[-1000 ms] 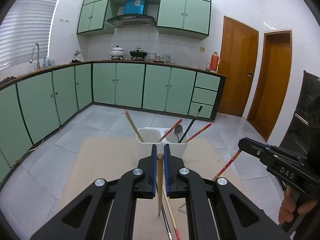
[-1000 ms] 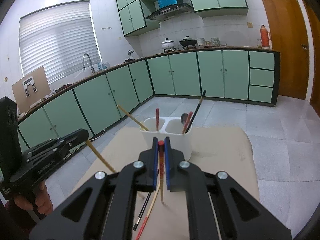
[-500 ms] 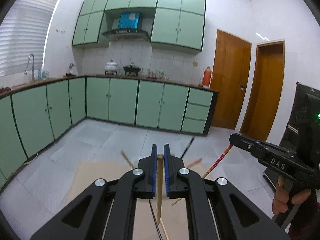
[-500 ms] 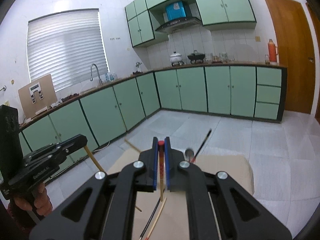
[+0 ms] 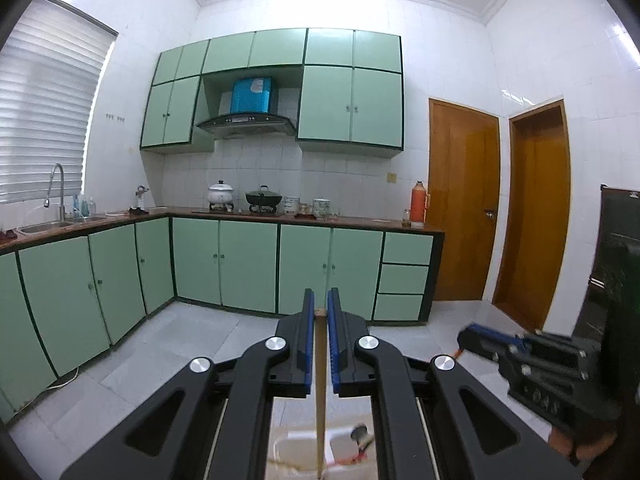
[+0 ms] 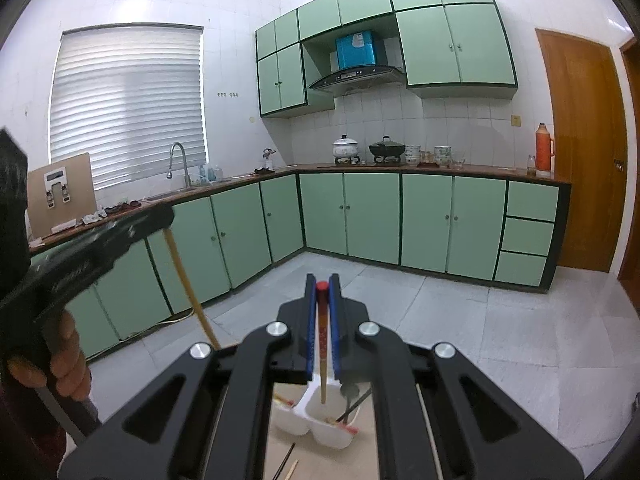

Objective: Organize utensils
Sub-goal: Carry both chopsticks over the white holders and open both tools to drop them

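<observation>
Wooden and pale, a plain chopstick (image 5: 320, 380) hangs straight down between the blue pads of the left gripper (image 5: 320, 312), whose jaws are pinched tight on its top end. From the right wrist camera the same stick (image 6: 188, 284) slants down from the black tool, with the person's left hand (image 6: 60, 356) wrapped round the handle.

The right gripper (image 6: 322, 286) is clamped just as narrowly on a red-topped chopstick (image 6: 322, 340) — its red cap sits level with the fingertips and its light lower end hangs over the right compartment of the white holder (image 6: 316, 420). That two-part holder stands on a tan mat (image 6: 320, 460). A spoon (image 6: 350, 390) and a dark stick lean in the right compartment; what lies in the left one is too small to make out. A couple of loose chopsticks (image 6: 288, 460) lie on the mat in front of the holder.

In the left wrist view the holder (image 5: 300, 446) shows low between the gripper arms, blurred, with the wooden stick's lower end near its divider — which side it is over, I cannot tell. Both views face green kitchen cabinets (image 5: 248, 268).
</observation>
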